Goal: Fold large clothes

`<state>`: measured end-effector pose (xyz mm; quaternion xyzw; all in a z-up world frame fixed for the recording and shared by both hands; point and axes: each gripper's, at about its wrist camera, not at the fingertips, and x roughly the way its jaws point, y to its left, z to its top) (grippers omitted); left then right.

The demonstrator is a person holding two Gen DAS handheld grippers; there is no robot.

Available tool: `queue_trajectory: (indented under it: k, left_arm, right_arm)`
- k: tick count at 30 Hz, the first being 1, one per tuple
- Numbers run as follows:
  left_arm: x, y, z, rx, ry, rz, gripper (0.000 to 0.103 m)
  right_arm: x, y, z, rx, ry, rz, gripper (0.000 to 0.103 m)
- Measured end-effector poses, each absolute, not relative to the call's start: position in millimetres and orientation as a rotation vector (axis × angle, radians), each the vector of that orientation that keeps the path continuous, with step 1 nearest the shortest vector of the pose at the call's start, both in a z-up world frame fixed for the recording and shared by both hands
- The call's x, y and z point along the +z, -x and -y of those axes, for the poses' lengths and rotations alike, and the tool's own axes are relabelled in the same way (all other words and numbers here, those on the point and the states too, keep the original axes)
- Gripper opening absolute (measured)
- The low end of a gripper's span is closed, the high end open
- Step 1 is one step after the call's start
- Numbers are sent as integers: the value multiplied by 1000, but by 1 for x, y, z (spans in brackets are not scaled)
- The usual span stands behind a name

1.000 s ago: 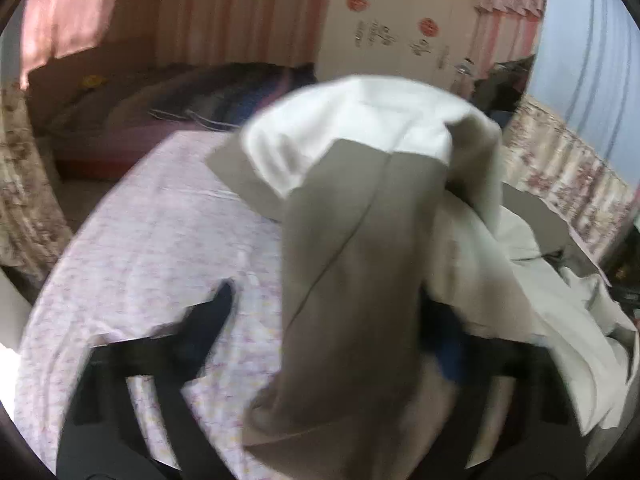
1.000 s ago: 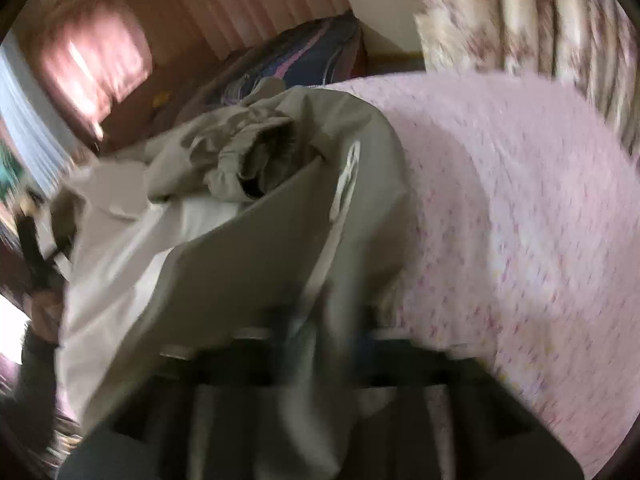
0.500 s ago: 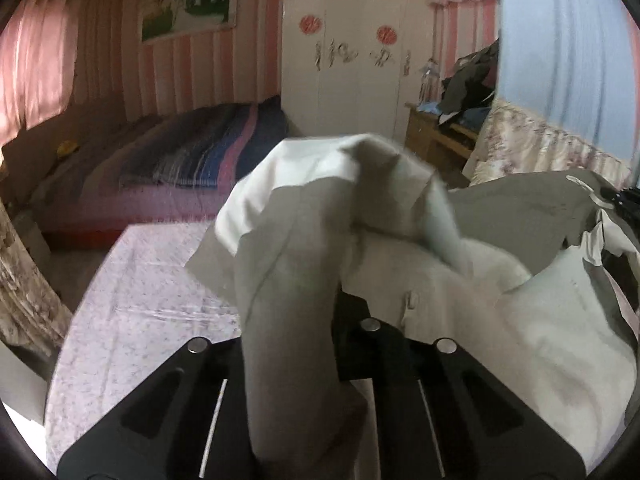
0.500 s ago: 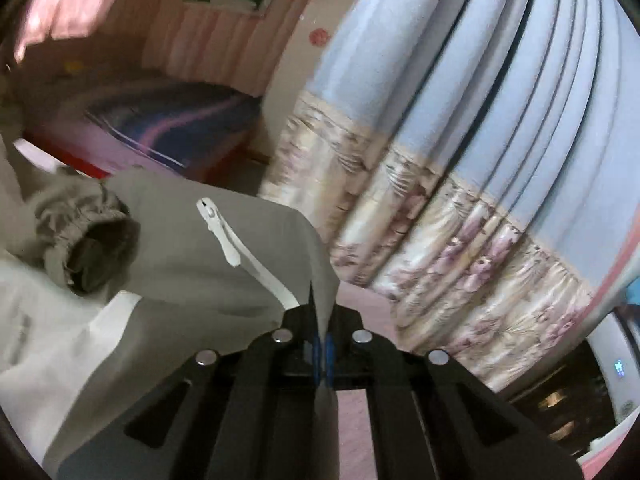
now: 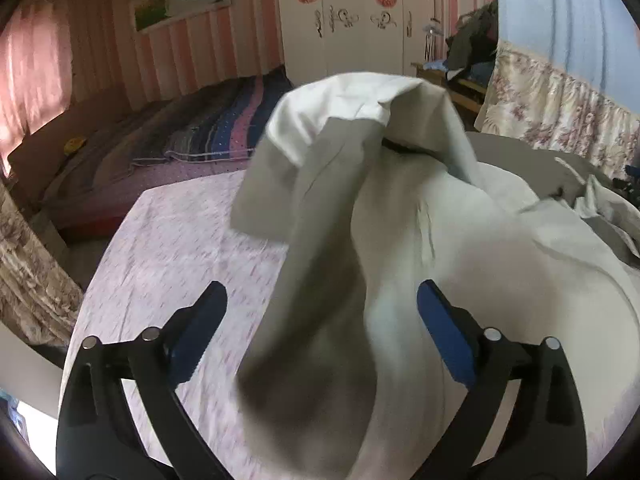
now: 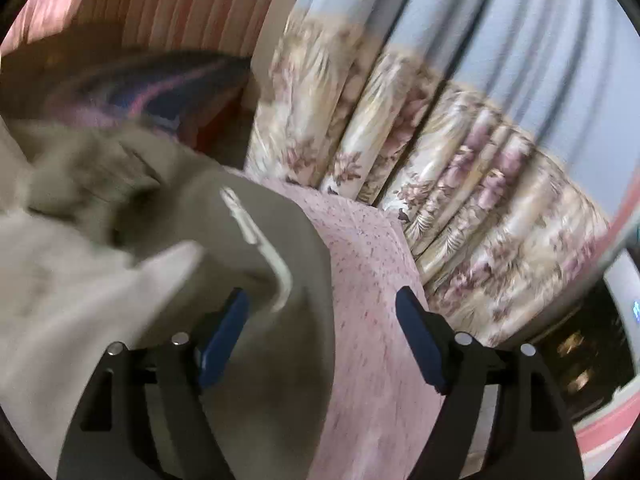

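A large grey-beige jacket [image 5: 420,260] with a white lining lies heaped on the pink flowered sheet [image 5: 180,240]. A raised fold of it droops, blurred, between the fingers of my left gripper [image 5: 322,292]. Those jaws are opening wide, and the blue pads [image 5: 444,336] stand clear of the cloth. In the right wrist view the jacket [image 6: 120,280] and its white zipper [image 6: 256,236] fill the left side. My right gripper [image 6: 322,295] is also opening. The jacket's edge lies loose between its jaws, and neither pad presses on the cloth.
The pink sheet [image 6: 372,280] ends at a corner by the flowered curtain [image 6: 460,184]. Beyond the sheet are a bed with a striped blanket [image 5: 224,128], a white wardrobe [image 5: 352,20] and dark clothes piled on a wooden stand [image 5: 472,48].
Half a second ago both grippers were shut on the jacket. Both have since opened and let go, and the cloth is dropping onto the sheet.
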<state>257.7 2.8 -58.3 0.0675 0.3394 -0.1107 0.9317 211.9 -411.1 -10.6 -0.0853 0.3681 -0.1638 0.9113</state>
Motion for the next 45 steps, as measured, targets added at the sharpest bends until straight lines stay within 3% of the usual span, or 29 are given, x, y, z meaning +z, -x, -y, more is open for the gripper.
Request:
queue_trajectory:
  k: [3, 7, 14, 18, 25, 31, 36, 38, 40, 41, 42, 44, 45]
  left_arm:
    - [-57, -226, -16, -224, -103, -681, 98]
    - [-68, -184, -21, -208, -67, -668, 99]
    - [-89, -121, -13, -164, 54, -689, 100]
    - [-106, -108, -7, -178, 103, -755, 100]
    - [-112, -119, 16, -173, -44, -765, 100]
    - [-119, -160, 26, -184, -96, -807, 100]
    - [-118, -194, 43, -204, -145, -799, 100]
    - [-117, -202, 52, -207, -180, -784, 100]
    - [-113, -206, 59, -231, -184, -754, 99]
    - [-113, -207, 62, -246, -181, -747, 92]
    - [-112, -209, 65, -271, -174, -738, 85]
    - [-108, -211, 69, -298, -149, -719, 43]
    - [-104, -213, 70, -318, -125, -714, 36]
  right_arm:
    - [18, -162, 384, -243, 65, -688, 88]
    - [26, -110, 325, -142, 52, -625, 88]
    - [-16, -46, 248, -32, -103, -643, 88]
    - [-48, -32, 205, 60, -9, -714, 88]
    - [-77, -40, 191, -59, 216, -746, 88]
    - [-96, -53, 180, -42, 369, -780, 100]
    - [-98, -68, 185, -72, 430, -774, 99]
    - [-93, -74, 193, -62, 399, -764, 85]
    - [-88, -82, 201, -60, 360, -761, 43]
    - [-85, -86, 204, -53, 339, -760, 35]
    - [-82, -90, 206, -46, 326, -756, 24]
    - [-74, -97, 213, -36, 281, -744, 16]
    - [-66, -99, 218, -28, 239, -732, 14]
